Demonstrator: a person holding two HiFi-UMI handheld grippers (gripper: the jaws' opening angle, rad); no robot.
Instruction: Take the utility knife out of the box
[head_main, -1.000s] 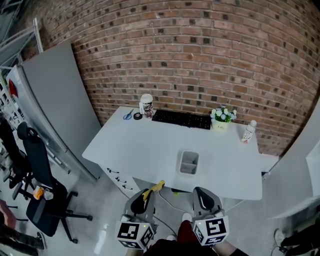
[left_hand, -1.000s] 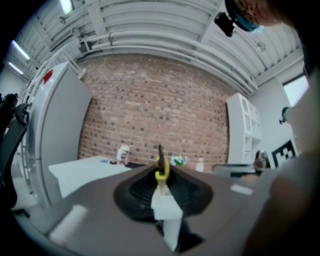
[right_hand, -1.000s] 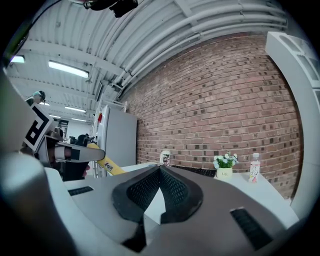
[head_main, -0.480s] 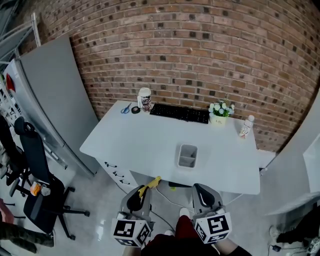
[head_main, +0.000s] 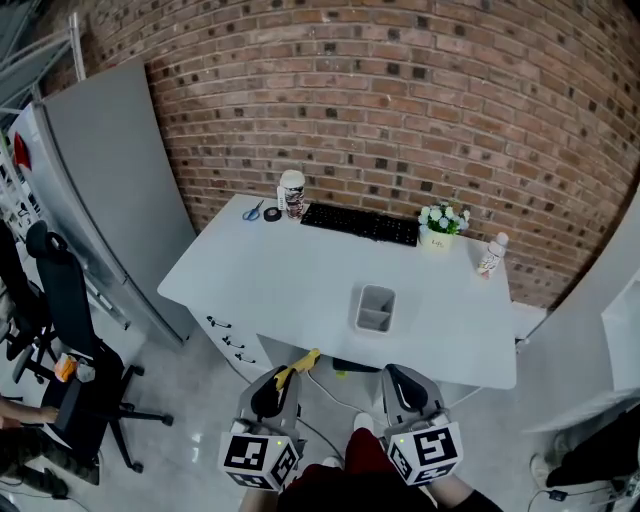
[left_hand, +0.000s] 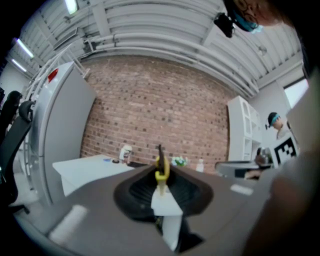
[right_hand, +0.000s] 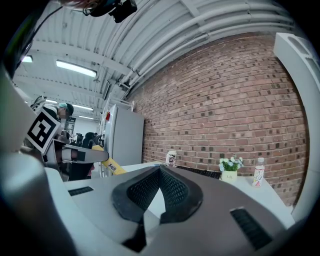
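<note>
Slim yellow utility knife (head_main: 301, 365), rectangular grey box (head_main: 373, 323)

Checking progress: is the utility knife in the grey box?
No, the left gripper grips the yellow utility knife well short of the box.

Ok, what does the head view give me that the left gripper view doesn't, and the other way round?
Only the head view: the grey box, open-topped, on the white table; the left gripper view does not show it.
Only the left gripper view: the ceiling lights, the white shelving, and the left tool end-on, its jaws closed on the yellow utility knife.
Both: the knife in the left tool, the table, the brick wall, the flower pot and the bottle.
</note>
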